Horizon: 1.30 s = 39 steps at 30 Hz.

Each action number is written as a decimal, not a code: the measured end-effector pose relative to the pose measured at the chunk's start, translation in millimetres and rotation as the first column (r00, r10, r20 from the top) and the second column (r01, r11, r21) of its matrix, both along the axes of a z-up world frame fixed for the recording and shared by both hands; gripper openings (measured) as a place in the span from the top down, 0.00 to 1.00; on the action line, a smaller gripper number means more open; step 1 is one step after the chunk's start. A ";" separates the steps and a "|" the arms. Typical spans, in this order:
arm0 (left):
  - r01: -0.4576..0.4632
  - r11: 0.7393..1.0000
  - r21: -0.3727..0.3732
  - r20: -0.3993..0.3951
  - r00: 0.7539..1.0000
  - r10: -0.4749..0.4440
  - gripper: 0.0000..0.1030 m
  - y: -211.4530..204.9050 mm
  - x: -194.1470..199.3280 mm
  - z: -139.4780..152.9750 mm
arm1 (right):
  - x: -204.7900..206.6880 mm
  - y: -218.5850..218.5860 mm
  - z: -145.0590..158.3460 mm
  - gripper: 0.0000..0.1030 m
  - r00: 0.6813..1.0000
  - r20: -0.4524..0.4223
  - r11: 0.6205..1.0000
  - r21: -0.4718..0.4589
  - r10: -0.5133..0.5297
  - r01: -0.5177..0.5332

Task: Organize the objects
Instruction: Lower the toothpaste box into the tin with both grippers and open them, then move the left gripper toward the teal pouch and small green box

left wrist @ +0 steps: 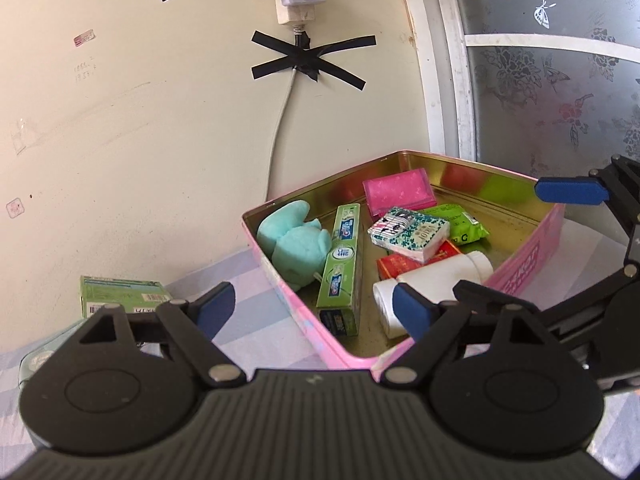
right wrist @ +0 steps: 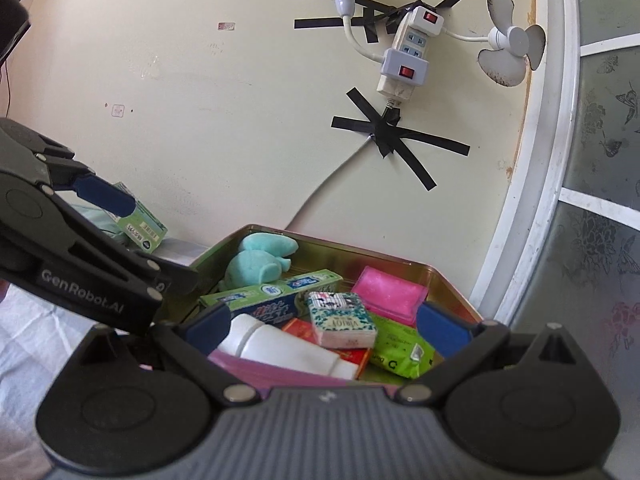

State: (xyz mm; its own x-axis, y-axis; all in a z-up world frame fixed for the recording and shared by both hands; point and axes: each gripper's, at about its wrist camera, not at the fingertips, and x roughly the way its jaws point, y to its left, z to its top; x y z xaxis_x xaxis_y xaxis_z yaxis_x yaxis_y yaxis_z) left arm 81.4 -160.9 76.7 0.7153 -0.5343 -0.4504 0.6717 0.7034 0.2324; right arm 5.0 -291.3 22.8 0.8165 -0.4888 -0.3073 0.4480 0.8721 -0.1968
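A pink tin (left wrist: pixel 520 272) with a gold inside stands against the wall. In it lie a teal plush (left wrist: pixel 294 240), a green toothpaste box (left wrist: pixel 342 268), a pink pack (left wrist: pixel 400 192), a patterned tissue pack (left wrist: pixel 408 232), a green wipes pack (left wrist: pixel 460 222), a red box (left wrist: pixel 394 266) and a white bottle (left wrist: pixel 432 276). My left gripper (left wrist: pixel 314 312) is open and straddles the tin's near left wall, holding nothing. My right gripper (right wrist: pixel 326 328) stands wide open at the tin's (right wrist: pixel 360 250) near edge. The white bottle (right wrist: pixel 280 344) lies loose between its fingers, untouched by the pads.
A small green box (left wrist: pixel 120 294) and a pale pouch (left wrist: pixel 40 356) lie on the checked cloth left of the tin. A power strip (right wrist: pixel 404 52), its cable and a small fan (right wrist: pixel 512 46) are taped to the wall. A window frame (left wrist: pixel 452 92) runs along the right.
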 end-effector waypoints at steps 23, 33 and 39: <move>-0.134 0.988 0.072 -0.098 0.985 0.140 0.11 73.3 9.9 -61.1 | 7.5 57.6 -50.0 0.00 0.993 -0.087 0.960 0.276 0.077 -0.051; -0.204 0.974 0.095 -0.109 0.971 0.214 0.11 103.2 35.4 -74.4 | 35.9 87.5 -59.1 0.12 0.967 -0.168 0.948 0.286 0.194 -0.140; -0.243 0.967 0.081 -0.118 0.961 0.252 0.11 123.6 51.8 -73.1 | 64.5 108.8 -60.0 0.14 0.942 -0.208 0.942 0.264 0.264 -0.206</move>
